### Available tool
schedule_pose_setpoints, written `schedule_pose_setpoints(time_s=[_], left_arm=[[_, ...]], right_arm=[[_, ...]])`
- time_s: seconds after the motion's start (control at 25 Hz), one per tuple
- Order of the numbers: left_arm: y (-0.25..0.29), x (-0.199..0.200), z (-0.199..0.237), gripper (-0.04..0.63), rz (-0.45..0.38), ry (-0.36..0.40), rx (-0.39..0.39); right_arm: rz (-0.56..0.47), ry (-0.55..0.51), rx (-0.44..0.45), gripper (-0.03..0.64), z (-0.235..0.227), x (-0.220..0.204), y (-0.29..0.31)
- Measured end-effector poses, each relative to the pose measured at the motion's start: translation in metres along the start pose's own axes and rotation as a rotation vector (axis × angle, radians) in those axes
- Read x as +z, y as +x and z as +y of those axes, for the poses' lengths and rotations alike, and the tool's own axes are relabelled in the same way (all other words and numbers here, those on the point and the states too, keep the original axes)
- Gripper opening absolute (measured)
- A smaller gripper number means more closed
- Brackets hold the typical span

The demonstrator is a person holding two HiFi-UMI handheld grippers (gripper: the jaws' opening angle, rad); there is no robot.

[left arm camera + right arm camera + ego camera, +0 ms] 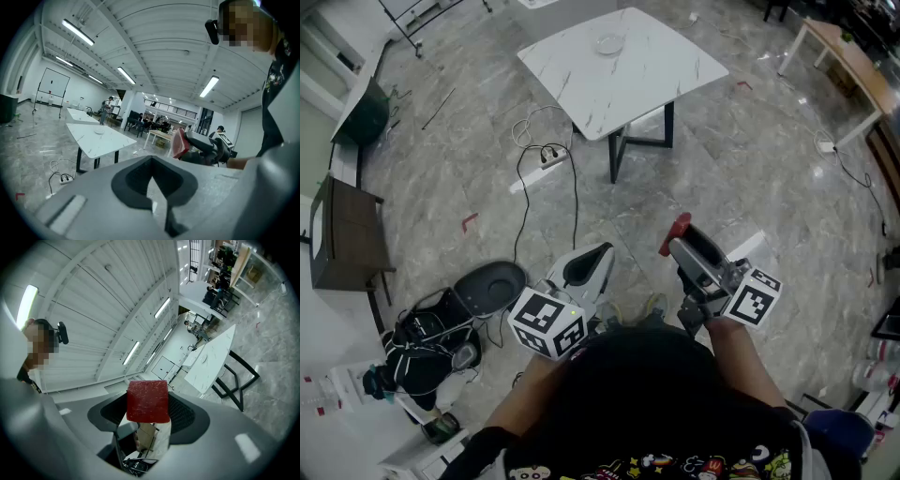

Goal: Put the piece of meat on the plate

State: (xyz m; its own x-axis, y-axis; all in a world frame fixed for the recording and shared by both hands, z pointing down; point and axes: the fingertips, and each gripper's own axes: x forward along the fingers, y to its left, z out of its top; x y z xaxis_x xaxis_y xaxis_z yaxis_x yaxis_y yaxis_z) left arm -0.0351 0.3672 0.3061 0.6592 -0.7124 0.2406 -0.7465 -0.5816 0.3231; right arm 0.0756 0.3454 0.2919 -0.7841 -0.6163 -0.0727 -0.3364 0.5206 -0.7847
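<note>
Over marble floor [750, 169], right hand-held gripper [679, 236] clamps the meat [147, 401].

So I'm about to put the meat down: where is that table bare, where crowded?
The table is almost all bare: only the plate sits near its far edge, so the near half and both side corners are free. Clutter is on the floor: cables left of the table.
</note>
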Motion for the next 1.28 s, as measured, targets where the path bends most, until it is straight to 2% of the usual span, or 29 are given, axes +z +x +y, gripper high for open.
schedule_pose_setpoints(time_s=[0.52,0.84,1.04,1.28], left_arm=[[0.036,-0.002,-0.021,0.0,0.033,0.02,0.004],[0.063,-0.008,-0.042,0.0,0.047,0.01,0.05],[0.081,-0.026,-0.055,0.0,0.06,-0.004,0.078],[0.082,-0.029,-0.046,0.0,0.064,-0.02,0.101]], right_arm=[[0.025,-0.048,-0.009,0.299,-0.018,0.025,-0.021],[0.07,-0.062,-0.029,0.299,-0.044,0.04,-0.045],[0.102,-0.062,-0.036,0.299,-0.07,0.045,-0.06],[0.123,-0.062,-0.038,0.299,-0.078,0.045,-0.054]])
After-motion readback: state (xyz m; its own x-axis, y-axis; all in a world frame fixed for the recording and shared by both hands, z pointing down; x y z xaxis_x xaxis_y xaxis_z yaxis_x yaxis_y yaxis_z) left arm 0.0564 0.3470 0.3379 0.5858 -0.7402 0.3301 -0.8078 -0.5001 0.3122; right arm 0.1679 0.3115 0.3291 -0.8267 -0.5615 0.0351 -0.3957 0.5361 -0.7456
